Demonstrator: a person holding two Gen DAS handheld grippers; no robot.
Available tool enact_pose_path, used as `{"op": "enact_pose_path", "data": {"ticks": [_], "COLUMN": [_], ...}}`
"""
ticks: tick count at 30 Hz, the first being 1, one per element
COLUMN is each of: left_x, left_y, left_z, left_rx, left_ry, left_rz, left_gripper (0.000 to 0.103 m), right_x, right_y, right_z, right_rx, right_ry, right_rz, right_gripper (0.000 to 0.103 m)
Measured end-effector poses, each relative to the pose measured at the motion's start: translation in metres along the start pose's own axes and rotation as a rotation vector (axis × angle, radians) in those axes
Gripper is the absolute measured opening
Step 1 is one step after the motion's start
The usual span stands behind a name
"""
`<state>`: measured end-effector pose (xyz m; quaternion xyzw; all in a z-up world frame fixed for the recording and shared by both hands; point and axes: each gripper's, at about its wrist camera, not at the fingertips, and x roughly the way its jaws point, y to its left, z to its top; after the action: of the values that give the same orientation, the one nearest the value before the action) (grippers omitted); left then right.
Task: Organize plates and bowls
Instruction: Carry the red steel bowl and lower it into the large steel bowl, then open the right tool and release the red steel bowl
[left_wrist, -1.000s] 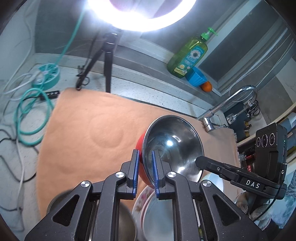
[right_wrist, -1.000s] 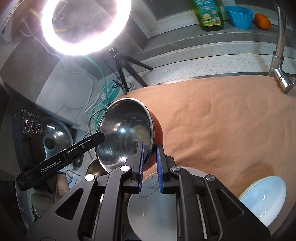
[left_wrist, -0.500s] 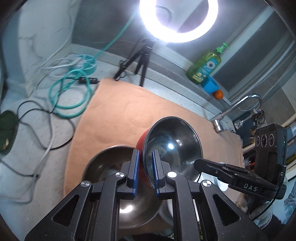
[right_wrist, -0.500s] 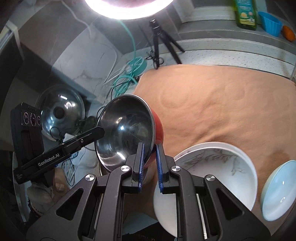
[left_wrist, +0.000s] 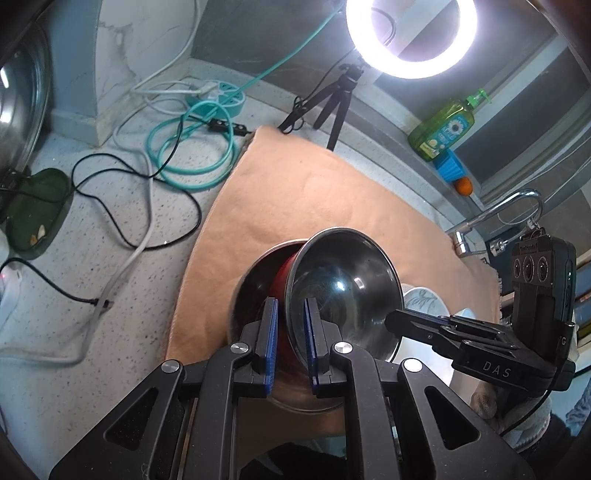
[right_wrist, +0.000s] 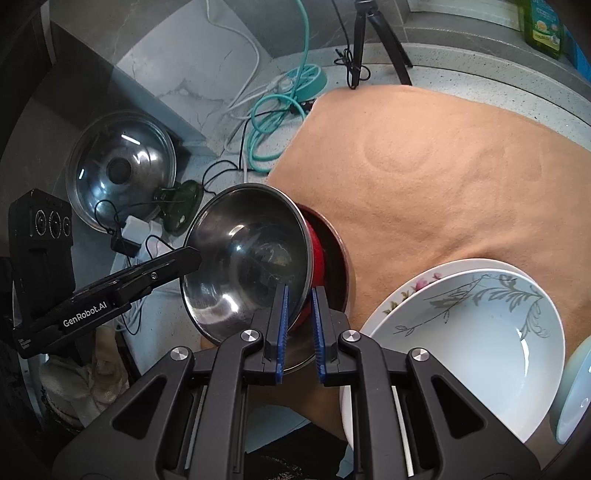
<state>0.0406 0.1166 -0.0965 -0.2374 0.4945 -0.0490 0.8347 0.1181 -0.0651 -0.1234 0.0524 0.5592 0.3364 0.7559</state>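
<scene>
Ring light (left_wrist: 411, 35) blown out top right in left view, main src. Specular hotspots on steel bowl (left_wrist: 341, 291) and pot lid (right_wrist: 120, 168). Worktop (left_wrist: 110, 258) evenly lit, soft shadows. Heavy fisheye bend + dark vignette at corners. Focus sharp, no motion blur.

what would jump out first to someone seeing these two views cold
The red-backed steel bowl at centre, tilted on edge, with the left gripper and right gripper each clamped on its rim from opposite sides, above a larger steel bowl on the orange mat. Next, the glaring ring light top right, and the white floral plates lower right.
</scene>
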Motion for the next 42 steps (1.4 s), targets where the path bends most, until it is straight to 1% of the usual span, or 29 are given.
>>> {"op": "enact_pose_path", "data": {"ticks": [10,16,23,34,42], "left_x": [0.016,0.019,0.020,0.026,0.029], "left_y": [0.003,0.002,0.002,0.003,0.000], "left_z": [-0.009,-0.010,-0.010,-0.011,-0.009], "left_rx": [0.028,0.041,0.048,0.060,0.077], "left_ry": [0.065,0.079,0.088,0.120,0.124], "left_rz": [0.032,0.042,0.059,0.079,0.093], "left_gripper": [0.012,0.012,0.012,0.012,0.012], "right_x": [0.013,0.021,0.028,0.032,0.033], "right_y": [0.002,0.004,0.006,0.007,0.008], "right_z": [-0.001,-0.001,0.000,0.001,0.002], "right_rx": [-0.020,-0.047,-0.070,-0.078,-0.086], "right_ry": [0.034,0.063,0.085,0.114,0.100], "right_rz": [-0.044,-0.077,-0.095,-0.117,-0.132], "right_gripper": [0.013,0.013,0.013,0.017,0.018]}}
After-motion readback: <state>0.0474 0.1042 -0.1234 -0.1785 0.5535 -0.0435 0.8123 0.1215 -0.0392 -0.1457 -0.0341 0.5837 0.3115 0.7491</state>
